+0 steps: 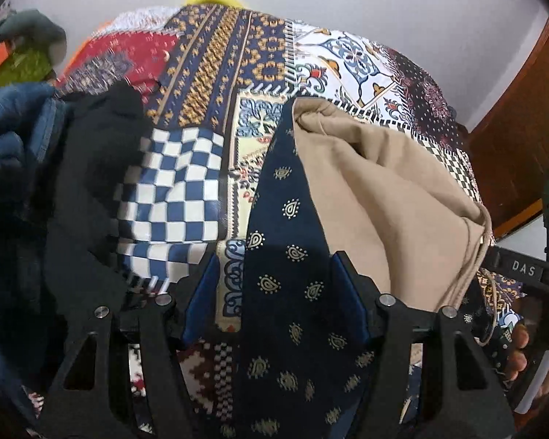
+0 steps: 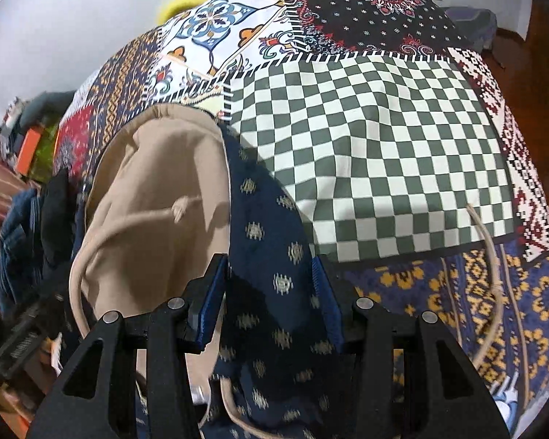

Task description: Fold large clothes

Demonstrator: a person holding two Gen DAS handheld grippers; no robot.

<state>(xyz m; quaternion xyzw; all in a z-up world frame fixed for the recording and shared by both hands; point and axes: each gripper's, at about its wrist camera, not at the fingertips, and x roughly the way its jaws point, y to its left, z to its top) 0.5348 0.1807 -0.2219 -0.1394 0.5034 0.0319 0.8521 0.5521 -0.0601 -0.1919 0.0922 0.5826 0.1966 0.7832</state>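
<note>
A navy paisley garment with a tan lining [image 1: 289, 256] lies on a patchwork bedspread [image 1: 208, 73]. In the left wrist view my left gripper [image 1: 274, 278] is open, its blue pads either side of a navy fold, tan fabric [image 1: 391, 197] to the right. In the right wrist view my right gripper [image 2: 271, 285] is open over the navy cloth [image 2: 267, 241]; the tan hood part [image 2: 164, 190] with a drawstring [image 2: 128, 226] lies to its left. The right gripper's body also shows in the left wrist view [image 1: 523, 270].
A pile of dark and denim clothes [image 1: 25, 168] lies at the left. The bedspread's green-checked patch [image 2: 384, 153] spreads ahead of the right gripper. A loose cord [image 2: 490, 256] lies at the right. White wall behind, wooden furniture [image 1: 523, 117] at far right.
</note>
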